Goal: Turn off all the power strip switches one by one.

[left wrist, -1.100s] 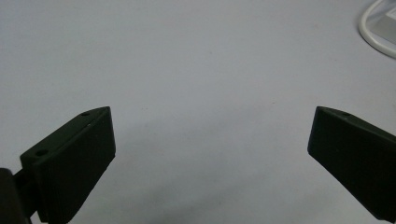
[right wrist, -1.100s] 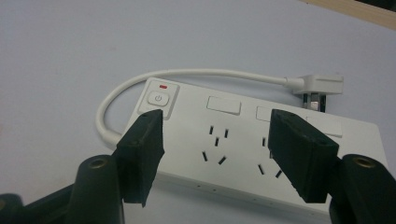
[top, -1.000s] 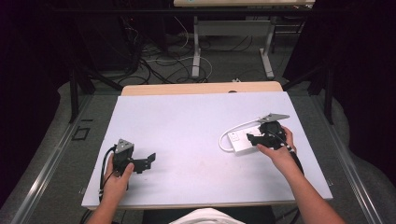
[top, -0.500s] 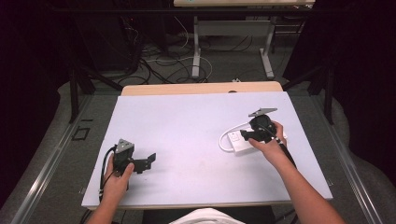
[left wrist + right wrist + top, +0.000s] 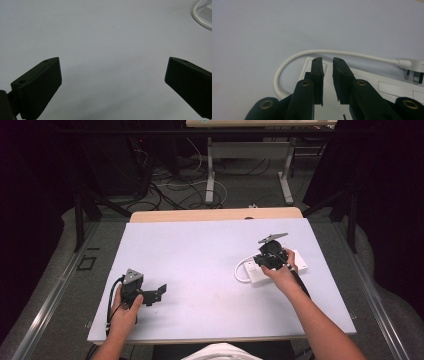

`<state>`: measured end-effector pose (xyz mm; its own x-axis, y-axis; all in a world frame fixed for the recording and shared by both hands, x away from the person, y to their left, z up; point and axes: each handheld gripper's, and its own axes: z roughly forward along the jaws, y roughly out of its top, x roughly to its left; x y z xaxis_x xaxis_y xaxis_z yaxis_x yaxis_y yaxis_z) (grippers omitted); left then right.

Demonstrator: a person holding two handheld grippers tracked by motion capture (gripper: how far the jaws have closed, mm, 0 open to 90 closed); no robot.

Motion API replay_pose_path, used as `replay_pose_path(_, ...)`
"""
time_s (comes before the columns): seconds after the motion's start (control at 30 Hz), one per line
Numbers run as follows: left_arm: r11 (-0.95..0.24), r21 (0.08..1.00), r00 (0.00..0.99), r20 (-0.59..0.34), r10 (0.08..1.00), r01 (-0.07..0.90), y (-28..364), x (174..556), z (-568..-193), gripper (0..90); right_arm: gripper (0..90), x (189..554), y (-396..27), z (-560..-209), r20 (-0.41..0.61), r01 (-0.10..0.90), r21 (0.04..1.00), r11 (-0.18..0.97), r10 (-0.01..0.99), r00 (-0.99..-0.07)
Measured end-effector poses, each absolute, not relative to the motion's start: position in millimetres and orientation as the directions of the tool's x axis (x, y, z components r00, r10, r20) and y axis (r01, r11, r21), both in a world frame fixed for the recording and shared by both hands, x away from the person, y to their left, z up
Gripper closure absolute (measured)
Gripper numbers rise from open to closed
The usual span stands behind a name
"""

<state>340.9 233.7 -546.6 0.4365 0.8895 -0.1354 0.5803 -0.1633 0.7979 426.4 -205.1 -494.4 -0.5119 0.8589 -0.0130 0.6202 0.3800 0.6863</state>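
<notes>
My right tongs [image 5: 327,62] have just pinched nearly together, empty, over the power strip [image 5: 372,87] switch end, ready to press; left tongs [image 5: 112,82] sit spread

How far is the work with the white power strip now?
Done: the right claw is over the white plastic power strip. In hand: its jaws have just been closing, nothing between them. Left: the white plug shows bare pins; the left claw is open.
</notes>
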Motion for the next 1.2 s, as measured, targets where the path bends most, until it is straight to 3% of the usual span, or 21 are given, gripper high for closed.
replay_pose_path(0.17, -0.163, 0.797, 0.435, -0.136, 0.89, 0.581, 233.8, 340.8, -546.6, 0.9, 90.0, 429.0, -201.5, -496.6, -0.006, 0.624, 0.68, 0.385, 0.854, -0.521)
replay_pose_path(1.2, -0.163, 0.798, 0.436, -0.135, 0.89, 0.581, 234.0, 341.0, -546.7, 0.9, 90.0, 440.7, -186.3, -520.3, 0.039, 0.694, 0.598, 0.401, 0.851, -0.524)
